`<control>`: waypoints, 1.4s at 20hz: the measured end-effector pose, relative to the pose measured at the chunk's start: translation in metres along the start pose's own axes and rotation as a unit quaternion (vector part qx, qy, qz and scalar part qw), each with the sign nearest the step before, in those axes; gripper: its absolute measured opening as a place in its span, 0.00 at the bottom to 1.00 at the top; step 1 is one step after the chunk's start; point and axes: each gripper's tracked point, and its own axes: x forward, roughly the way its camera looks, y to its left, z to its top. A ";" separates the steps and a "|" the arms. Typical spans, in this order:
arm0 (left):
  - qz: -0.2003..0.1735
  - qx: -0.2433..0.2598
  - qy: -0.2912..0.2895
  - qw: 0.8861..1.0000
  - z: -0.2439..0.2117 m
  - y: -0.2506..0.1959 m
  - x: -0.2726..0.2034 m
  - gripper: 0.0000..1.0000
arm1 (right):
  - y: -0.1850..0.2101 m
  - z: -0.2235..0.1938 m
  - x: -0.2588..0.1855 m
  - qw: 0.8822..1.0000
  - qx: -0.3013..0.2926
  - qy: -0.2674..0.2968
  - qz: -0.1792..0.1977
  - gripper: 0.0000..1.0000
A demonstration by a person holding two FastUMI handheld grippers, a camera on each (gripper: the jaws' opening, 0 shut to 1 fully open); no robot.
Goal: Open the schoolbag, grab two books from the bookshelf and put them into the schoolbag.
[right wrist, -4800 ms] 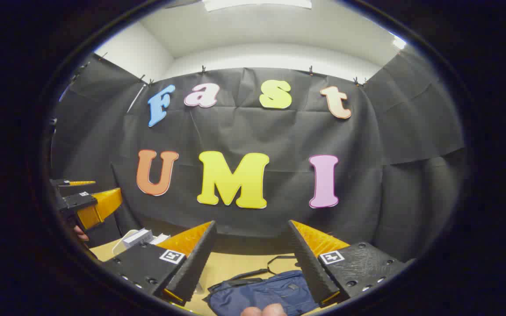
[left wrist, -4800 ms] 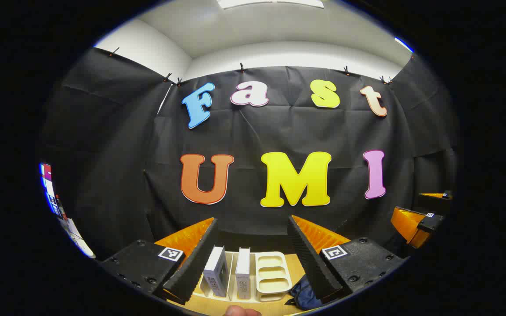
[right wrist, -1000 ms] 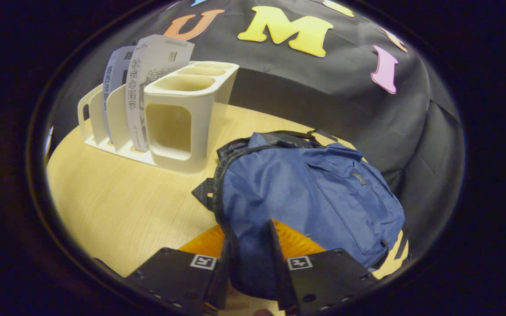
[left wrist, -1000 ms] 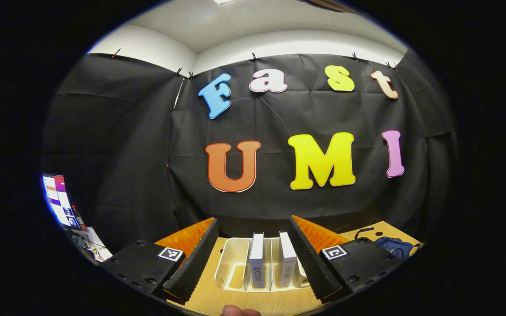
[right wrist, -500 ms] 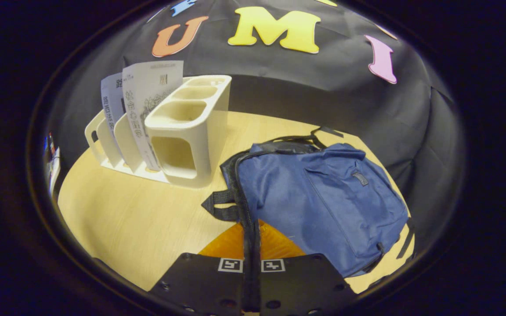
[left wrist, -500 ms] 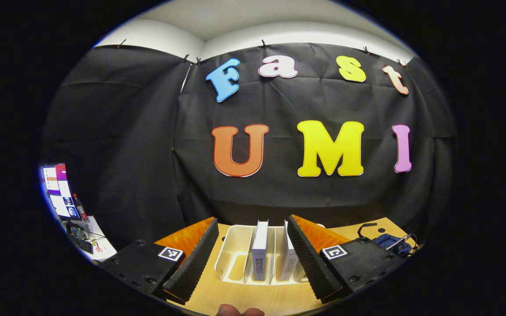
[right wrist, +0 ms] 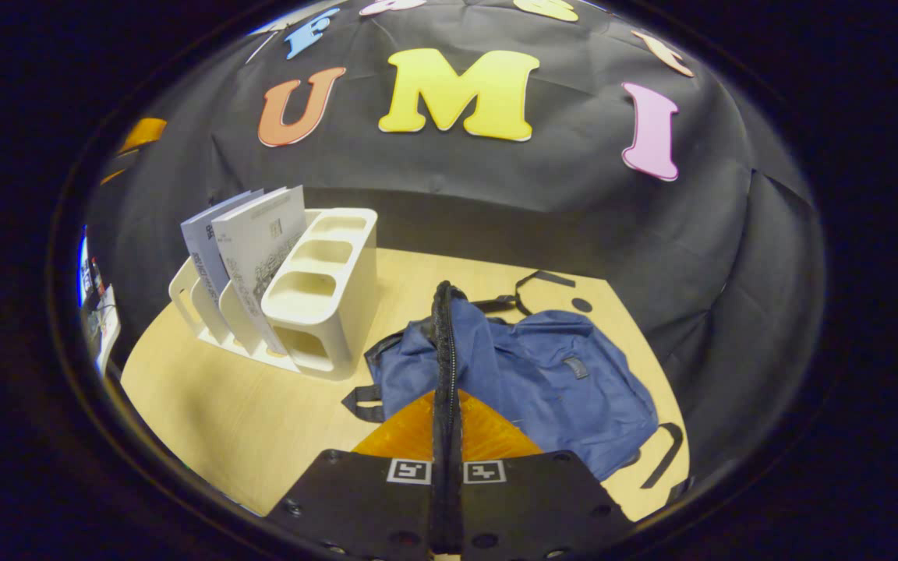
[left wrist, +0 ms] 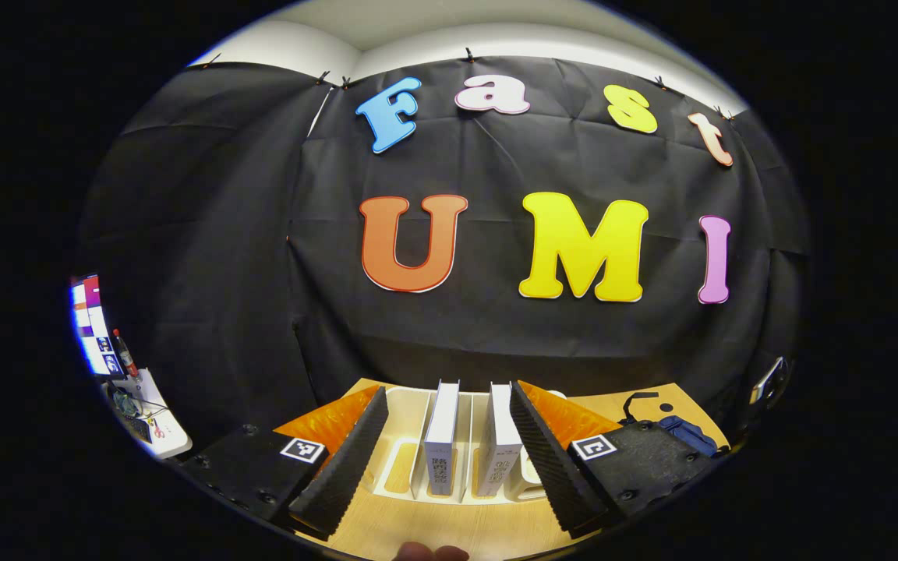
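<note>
A: Left gripper view?
B: left gripper spread wide, holding nothing, facing the bookshelf on the table. Two books upright in its slots. Schoolbag off to the right.
A: Right gripper view?
B: right gripper clenched on the schoolbag's zipper edge, lifted. Bag lies just beside the bookshelf, books leaning.

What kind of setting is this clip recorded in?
Most likely a staged recording booth, not a home: black cloth walls in a light wooden table that holds just a white bookshelf with two books and a blue schoolbag.
</note>
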 end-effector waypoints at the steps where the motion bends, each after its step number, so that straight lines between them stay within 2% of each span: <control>1: -0.003 -0.003 0.005 1.000 0.001 -0.005 0.005 0.99 | -0.012 0.006 -0.004 1.000 0.001 -0.004 -0.004 0.00; 7: -0.041 -0.009 0.051 0.998 0.011 -0.038 0.043 0.99 | -0.089 0.041 -0.014 0.999 0.031 -0.016 -0.025 0.00; 11: -0.076 -0.012 0.132 0.988 -0.003 -0.062 0.072 0.99 | -0.134 0.053 -0.012 0.998 0.051 -0.018 -0.022 0.00; 14: -0.089 0.012 0.189 0.978 -0.011 -0.068 0.090 0.99 | -0.166 0.060 -0.011 0.997 0.069 -0.020 -0.023 0.00; 16: -0.109 0.021 0.245 0.963 -0.025 -0.077 0.100 0.99 | -0.181 0.064 -0.009 0.996 0.077 -0.025 -0.026 0.00; 20: -0.126 0.044 0.353 0.926 -0.052 -0.087 0.117 0.99 | -0.196 0.062 -0.007 0.994 0.101 -0.026 -0.023 0.00; 23: -0.137 0.049 0.424 0.894 -0.077 -0.093 0.121 0.99 | -0.209 0.059 -0.009 0.994 0.106 -0.025 -0.027 0.00; 25: -0.136 0.048 0.468 0.872 -0.092 -0.100 0.124 0.99 | -0.216 0.058 -0.009 0.994 0.103 -0.026 -0.030 0.00; 28: -0.116 0.048 0.523 0.843 -0.113 -0.097 0.131 1.00 | -0.219 0.057 -0.011 0.994 0.103 -0.027 -0.026 0.02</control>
